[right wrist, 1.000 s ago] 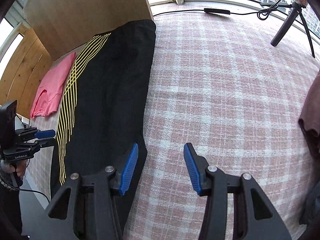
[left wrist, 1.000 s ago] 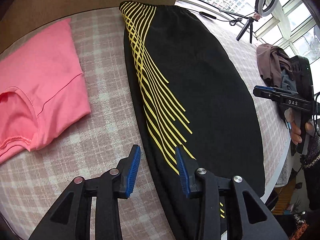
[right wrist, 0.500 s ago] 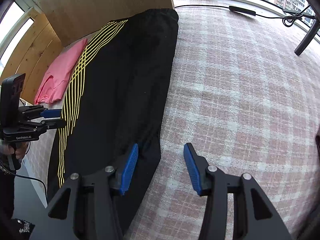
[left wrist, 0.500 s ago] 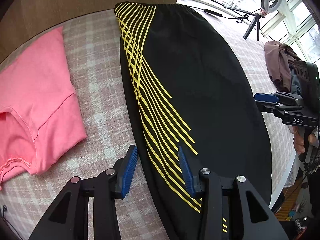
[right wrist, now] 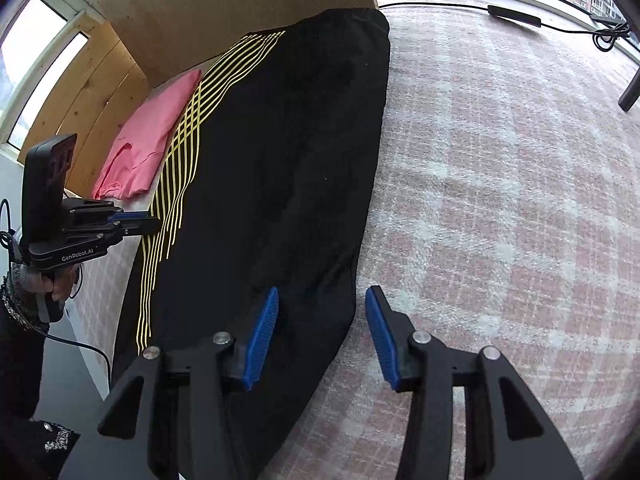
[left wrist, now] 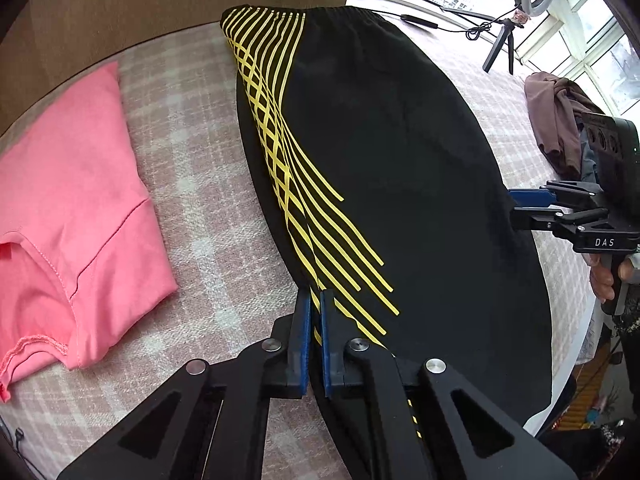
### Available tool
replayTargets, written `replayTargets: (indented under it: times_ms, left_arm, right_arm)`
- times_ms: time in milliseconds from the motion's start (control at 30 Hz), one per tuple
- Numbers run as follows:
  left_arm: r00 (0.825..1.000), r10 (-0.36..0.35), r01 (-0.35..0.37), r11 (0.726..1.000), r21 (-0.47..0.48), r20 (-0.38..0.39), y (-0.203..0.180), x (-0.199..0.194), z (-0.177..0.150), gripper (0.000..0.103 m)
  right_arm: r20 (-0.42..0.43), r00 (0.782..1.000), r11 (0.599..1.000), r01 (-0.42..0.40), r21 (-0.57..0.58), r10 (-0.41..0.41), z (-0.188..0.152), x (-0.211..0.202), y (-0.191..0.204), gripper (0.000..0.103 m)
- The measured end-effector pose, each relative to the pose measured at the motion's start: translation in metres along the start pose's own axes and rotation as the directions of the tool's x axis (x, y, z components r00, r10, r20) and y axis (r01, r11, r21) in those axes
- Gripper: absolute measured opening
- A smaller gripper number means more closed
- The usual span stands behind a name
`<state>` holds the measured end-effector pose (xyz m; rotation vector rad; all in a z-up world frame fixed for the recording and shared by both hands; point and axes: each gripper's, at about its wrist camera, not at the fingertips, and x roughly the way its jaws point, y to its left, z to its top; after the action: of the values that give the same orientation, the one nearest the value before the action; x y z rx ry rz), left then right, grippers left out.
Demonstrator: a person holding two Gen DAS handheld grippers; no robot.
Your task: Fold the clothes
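Note:
Black trousers with yellow stripes (left wrist: 400, 168) lie lengthwise on the plaid bed cover; they also show in the right wrist view (right wrist: 272, 168). My left gripper (left wrist: 314, 304) is shut on the trousers' striped left edge, about midway along; it shows from the side in the right wrist view (right wrist: 148, 222). My right gripper (right wrist: 322, 312) is open, its jaws straddling the trousers' plain right edge; it also shows in the left wrist view (left wrist: 520, 200).
A folded pink shirt (left wrist: 68, 200) lies left of the trousers. A brown garment pile (left wrist: 556, 120) sits at the right. A ring light on a tripod (left wrist: 512, 20) and a cable (right wrist: 516, 16) stand at the far end. A wooden headboard (right wrist: 224, 8) backs the bed.
My left gripper has closed on the trousers' striped edge. My right gripper has moved left so its jaws straddle the right edge, still open.

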<state>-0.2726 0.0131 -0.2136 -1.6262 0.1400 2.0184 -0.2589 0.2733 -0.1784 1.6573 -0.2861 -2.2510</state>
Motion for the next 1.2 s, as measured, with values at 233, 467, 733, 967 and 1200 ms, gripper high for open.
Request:
replayTargets:
  times_ms: [233,467,733,967,1200]
  left_arm:
    - [0.999,-0.046,0.046,0.999,0.005,0.001,0.002,0.002,-0.01,0.002]
    - [0.983,-0.182,0.185,0.978,-0.098,0.039,0.055,-0.011,-0.01,0.002]
    - [0.935,-0.318,0.34,0.93,-0.14,0.154,0.087,-0.048,-0.008,0.002]
    - [0.898,-0.326,0.353,0.935,-0.042,0.296,0.067,-0.133,0.006,0.002]
    - [0.838,-0.273,0.249,0.962,0.113,0.472,0.021,-0.236,0.018,0.002]
  right_arm:
    - [0.0,1.0,1.0,-0.023,0.001,0.023,0.005,0.007,0.0,0.015]
    - [0.047,0.994,0.991,-0.105,0.088,0.101,0.005,0.005,-0.014,0.005]
    - [0.153,0.966,0.956,-0.236,0.177,0.21,-0.002,-0.023,-0.031,0.004]
    - [0.343,0.901,0.945,-0.313,0.094,0.265,0.003,-0.113,-0.009,0.004]
    - [0.517,0.81,0.957,-0.28,-0.072,0.276,0.01,-0.22,0.036,0.004]
